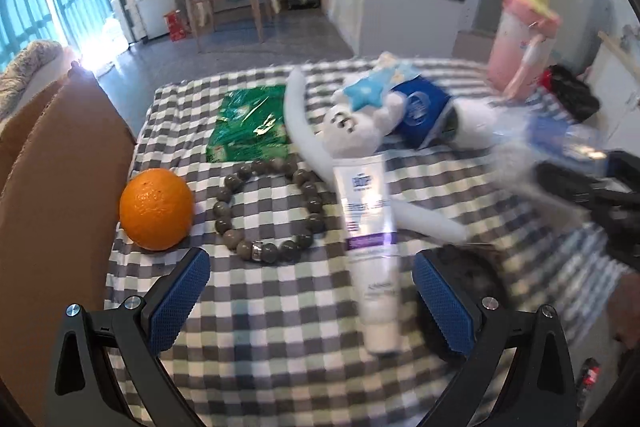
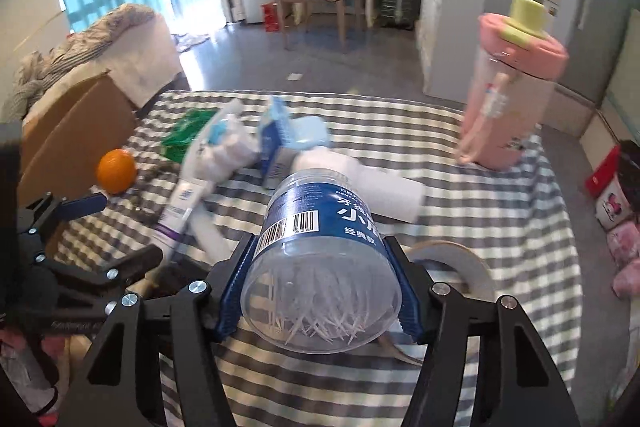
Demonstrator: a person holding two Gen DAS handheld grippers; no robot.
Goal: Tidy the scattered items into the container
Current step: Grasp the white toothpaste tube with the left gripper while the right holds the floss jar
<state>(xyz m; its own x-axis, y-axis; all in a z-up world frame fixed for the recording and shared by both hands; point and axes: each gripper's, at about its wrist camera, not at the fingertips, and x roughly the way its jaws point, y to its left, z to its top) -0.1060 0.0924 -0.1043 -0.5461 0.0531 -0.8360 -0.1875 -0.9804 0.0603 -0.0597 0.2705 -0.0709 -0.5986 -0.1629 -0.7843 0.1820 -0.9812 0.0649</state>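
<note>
Right wrist view shows the right gripper (image 2: 320,279) clamped on a clear jar (image 2: 320,259) of toothpicks with a blue label, held on its side above the checked tablecloth (image 2: 500,227). At ten o'clock sits the cardboard box (image 2: 76,131), with an orange (image 2: 116,171) just beside it. A pink bottle (image 2: 508,95) stands at two o'clock. From the left wrist, the left gripper (image 1: 312,295) hangs with its blue pads wide apart and nothing between them; ahead lie a bead bracelet (image 1: 272,211) at twelve o'clock, a white tube (image 1: 372,247) at one o'clock touching a plush toy (image 1: 356,123), and a green packet (image 1: 248,123) beyond the beads.
</note>
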